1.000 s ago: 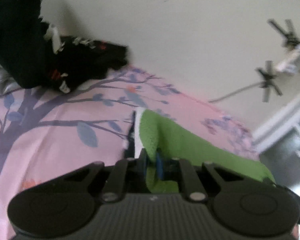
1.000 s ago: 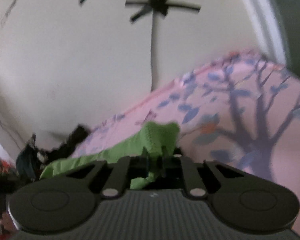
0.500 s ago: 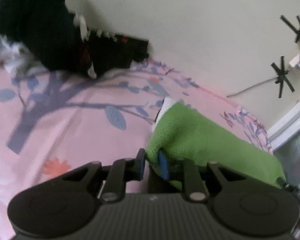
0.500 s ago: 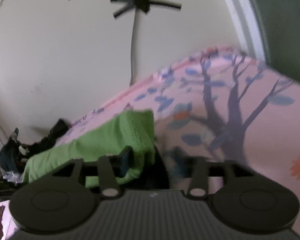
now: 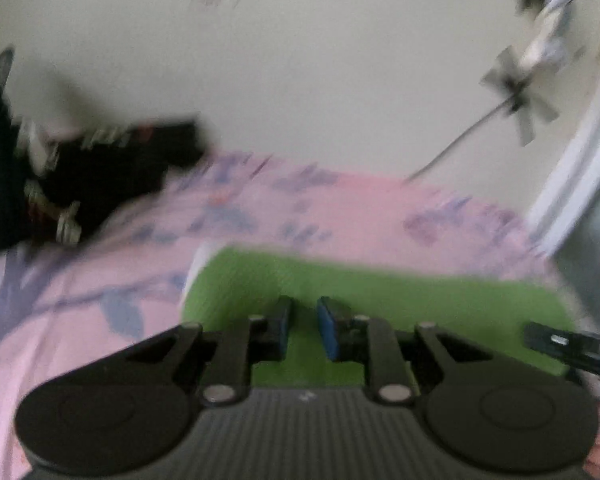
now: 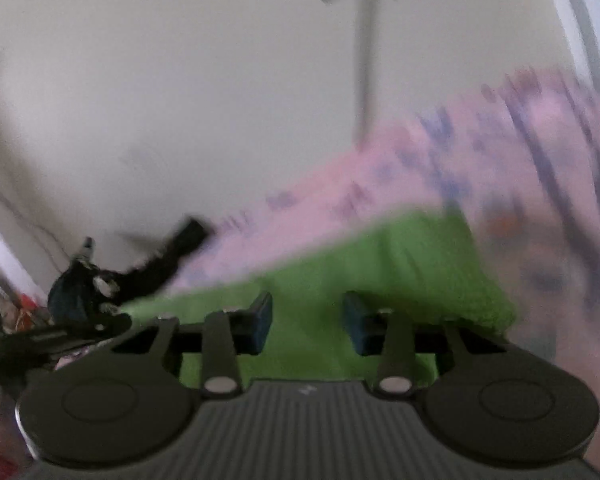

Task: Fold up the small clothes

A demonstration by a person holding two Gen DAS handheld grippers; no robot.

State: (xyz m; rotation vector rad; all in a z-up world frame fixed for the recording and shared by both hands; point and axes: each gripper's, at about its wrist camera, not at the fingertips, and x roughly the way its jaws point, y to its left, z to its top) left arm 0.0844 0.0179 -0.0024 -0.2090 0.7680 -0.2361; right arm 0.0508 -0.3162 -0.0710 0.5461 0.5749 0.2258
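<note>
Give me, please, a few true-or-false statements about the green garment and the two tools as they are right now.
1. The green garment lies on a pink sheet printed with trees. True.
2. The left tool is clamped on the garment. False: its pads stand apart, with nothing between them.
3. The right tool is open above the garment. True.
4. A red pile lies near the wall. False: the pile is black.

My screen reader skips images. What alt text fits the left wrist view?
Blurred view: the open left gripper hovers over a green cloth lying flat on a pink bedsheet. Dark clothes pile by the wall at left.
</note>
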